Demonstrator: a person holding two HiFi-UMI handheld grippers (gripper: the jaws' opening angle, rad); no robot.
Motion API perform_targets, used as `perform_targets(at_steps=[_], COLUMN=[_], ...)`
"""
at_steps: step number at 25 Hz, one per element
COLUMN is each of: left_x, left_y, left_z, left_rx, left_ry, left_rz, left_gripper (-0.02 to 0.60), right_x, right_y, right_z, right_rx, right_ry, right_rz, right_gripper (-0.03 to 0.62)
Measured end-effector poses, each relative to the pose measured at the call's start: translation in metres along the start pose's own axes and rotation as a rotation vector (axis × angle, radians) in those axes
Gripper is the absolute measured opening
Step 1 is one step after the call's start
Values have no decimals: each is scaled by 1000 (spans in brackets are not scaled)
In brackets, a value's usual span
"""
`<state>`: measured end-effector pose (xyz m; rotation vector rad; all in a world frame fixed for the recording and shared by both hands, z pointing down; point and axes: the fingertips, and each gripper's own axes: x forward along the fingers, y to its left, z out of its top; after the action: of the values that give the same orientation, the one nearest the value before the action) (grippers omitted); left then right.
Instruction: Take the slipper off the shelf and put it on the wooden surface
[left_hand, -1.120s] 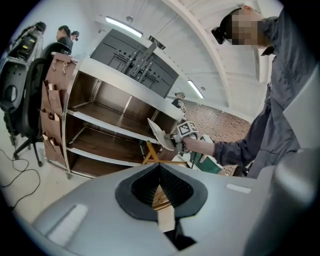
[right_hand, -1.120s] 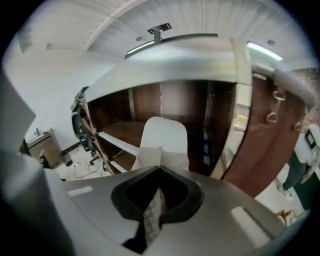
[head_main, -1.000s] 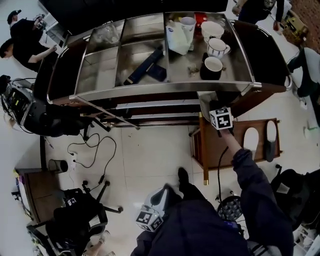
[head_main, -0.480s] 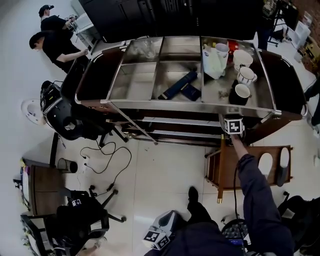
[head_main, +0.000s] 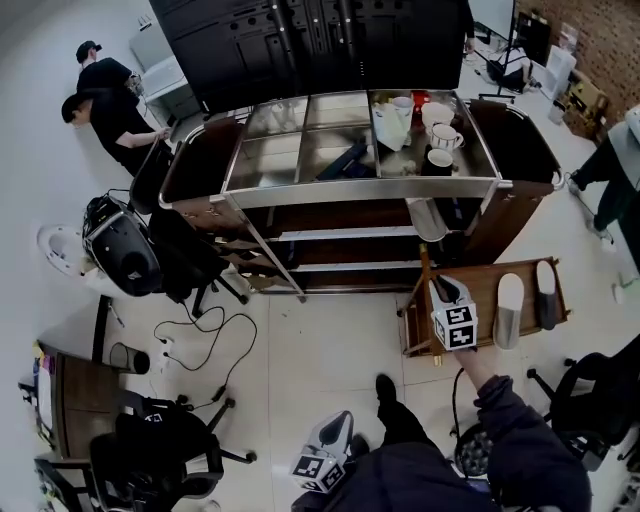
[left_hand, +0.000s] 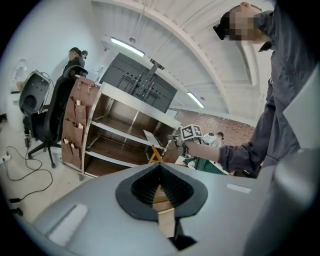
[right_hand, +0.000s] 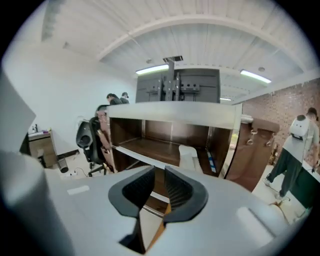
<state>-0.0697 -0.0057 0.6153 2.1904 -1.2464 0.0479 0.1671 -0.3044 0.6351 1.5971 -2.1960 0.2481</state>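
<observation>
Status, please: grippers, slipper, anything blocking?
Left gripper shut, empty. Right gripper: jaws opening, nothing between. White slipper on shelf, untouched. Nothing in the way.

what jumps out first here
A big steel shelf unit stands mid-room, mugs in its top right bin and a pale slipper on the shelf below them. Near its right end a wooden table holds a white slipper and a dark one. The right gripper, empty with jaws opening, hangs over that table's left end, aimed at the shelf.
</observation>
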Motion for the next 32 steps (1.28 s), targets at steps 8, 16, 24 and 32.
perform_targets(at_steps=[8, 16, 24, 32], left_x=[-74, -120, -127, -137], left_y=[-36, -85, -110, -99], left_z=[-48, -84, -81, -78], left_rx=[74, 105, 131, 171], left_ry=[2, 59, 32, 28], left_rz=[-188, -311, -357, -324], left_gripper=[12, 12, 12, 11], right_x=[-264, -381, -395, -397], right_y=[164, 285, 262, 265], right_z=[-70, -157, -138, -144], right_rx=[-17, 32, 96, 91], right_ry=[-15, 118, 24, 59], right_rz=[54, 175, 76, 101], right_gripper=[6, 2, 2, 0])
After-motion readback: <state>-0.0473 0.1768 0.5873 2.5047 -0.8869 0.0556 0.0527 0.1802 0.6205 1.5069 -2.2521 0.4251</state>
